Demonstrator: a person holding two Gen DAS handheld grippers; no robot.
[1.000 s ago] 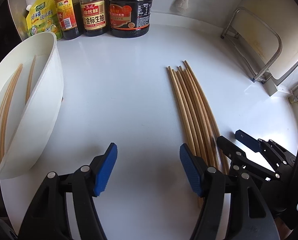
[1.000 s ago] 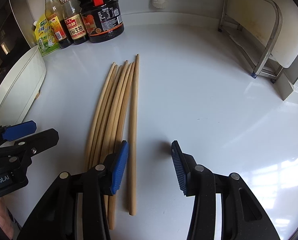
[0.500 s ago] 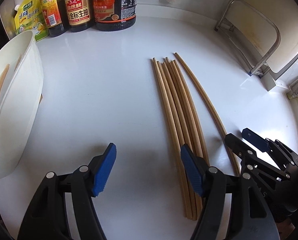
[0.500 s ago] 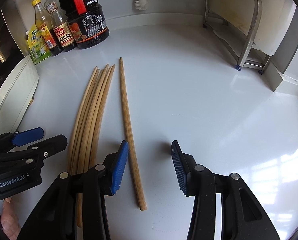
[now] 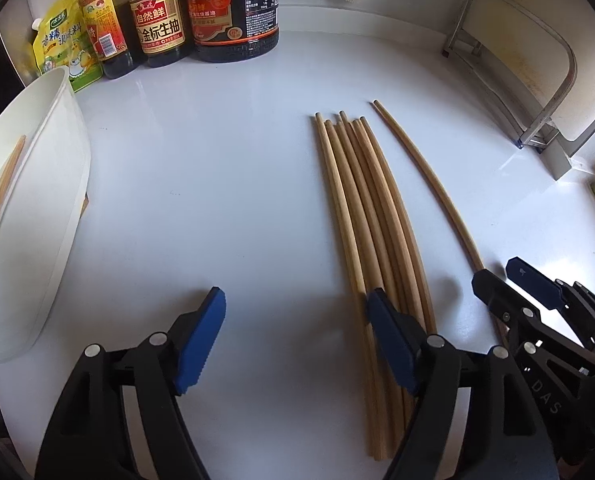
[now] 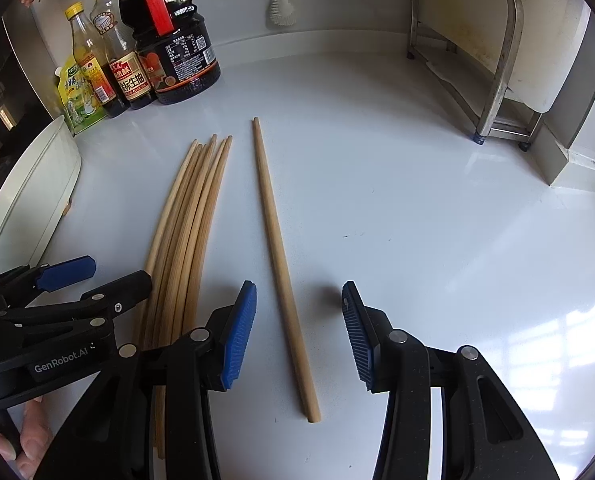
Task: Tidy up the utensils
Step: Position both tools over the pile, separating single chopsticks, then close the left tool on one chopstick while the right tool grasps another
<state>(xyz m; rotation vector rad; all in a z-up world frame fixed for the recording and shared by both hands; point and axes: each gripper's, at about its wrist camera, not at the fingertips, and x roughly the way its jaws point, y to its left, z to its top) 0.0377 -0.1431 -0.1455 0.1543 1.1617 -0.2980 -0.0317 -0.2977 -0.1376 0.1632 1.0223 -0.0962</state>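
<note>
Your right gripper (image 6: 299,330) stands partly open astride the lone chopstick (image 6: 281,264), pads clear of it. Your left gripper (image 5: 295,338) is opening, empty, left of the chopstick bundle (image 5: 371,216).

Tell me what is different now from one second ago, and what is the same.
One chopstick has been slid out of the bundle to its right and now lies alone between the open right tongs, not gripped. The left tongs are opening, with only bare counter between them; one finger sits over the bundle. The rest of the bundle, the bottles and the white bin stayed in place.
</note>
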